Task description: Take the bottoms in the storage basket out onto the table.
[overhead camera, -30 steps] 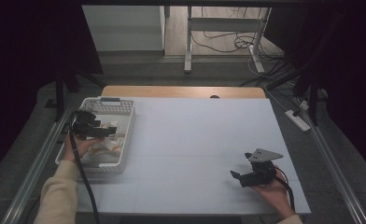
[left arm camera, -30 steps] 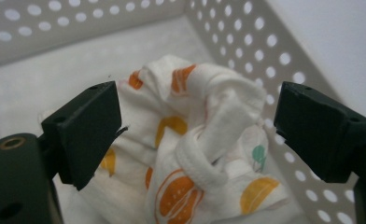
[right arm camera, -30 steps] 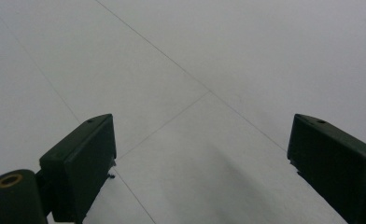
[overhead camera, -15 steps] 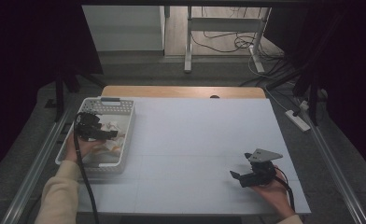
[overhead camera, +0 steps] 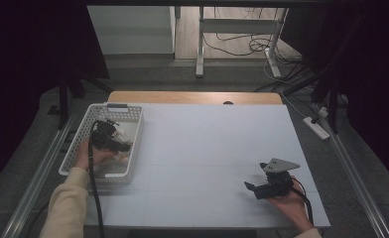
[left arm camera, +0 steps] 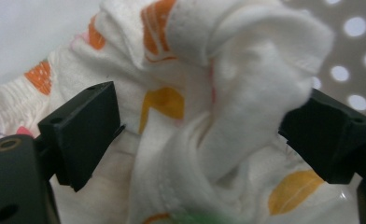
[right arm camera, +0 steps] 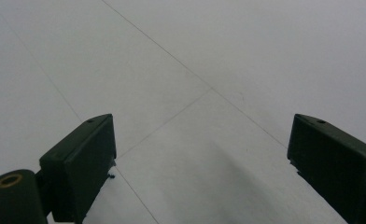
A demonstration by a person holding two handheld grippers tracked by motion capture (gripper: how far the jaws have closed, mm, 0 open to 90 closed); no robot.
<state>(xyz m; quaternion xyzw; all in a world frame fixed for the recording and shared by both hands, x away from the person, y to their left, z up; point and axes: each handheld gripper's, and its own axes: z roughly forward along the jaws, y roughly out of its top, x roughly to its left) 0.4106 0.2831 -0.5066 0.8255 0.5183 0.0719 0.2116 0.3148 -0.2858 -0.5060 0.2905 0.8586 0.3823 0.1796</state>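
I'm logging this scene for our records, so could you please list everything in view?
basket: one, white, perforated, left side of table.
cloth: one, white with orange and yellow patches, crumpled inside the basket, between the left gripper's open jaws.
table: one, white top with wooden far edge.
power strip: one, white, on the floor at right.
left gripper: one, black, open, inside the basket.
right gripper: one, black, open, over bare table at near right.

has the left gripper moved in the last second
Yes. In the high view the left gripper has moved deeper into the white basket, toward its far end and onto the patterned cloth; its jaws stand open around a fold.
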